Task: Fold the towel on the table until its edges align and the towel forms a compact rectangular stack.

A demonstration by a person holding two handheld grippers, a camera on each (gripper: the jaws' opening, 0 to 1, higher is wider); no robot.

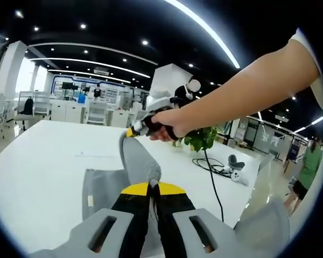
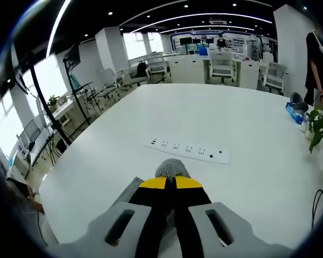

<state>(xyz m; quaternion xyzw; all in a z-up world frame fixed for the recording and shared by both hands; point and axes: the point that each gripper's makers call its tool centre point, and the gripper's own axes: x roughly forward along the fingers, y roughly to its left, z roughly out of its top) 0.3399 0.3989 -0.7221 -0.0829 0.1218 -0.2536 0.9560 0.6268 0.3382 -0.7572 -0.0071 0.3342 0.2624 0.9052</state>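
The left gripper (image 1: 152, 189) is showing two black jaws capped with yellow tips, rising out of a pale grey housing with a slanted slot on each side. The right gripper (image 2: 170, 185) is showing the same build: yellow tips, black jaws, grey slotted shell. In the left gripper view, the person's hand (image 1: 164, 124) is emerging from a bare forearm, and a white short sleeve (image 1: 312, 51) is covering the upper arm.

The towel (image 1: 141, 164) is grey cloth with a rough, knitted-looking, matt weave. It lies on a table (image 1: 48, 161) whose white top is smooth with a faint sheen. The power strip (image 2: 185, 149) near the table's middle looks like smooth white plastic.
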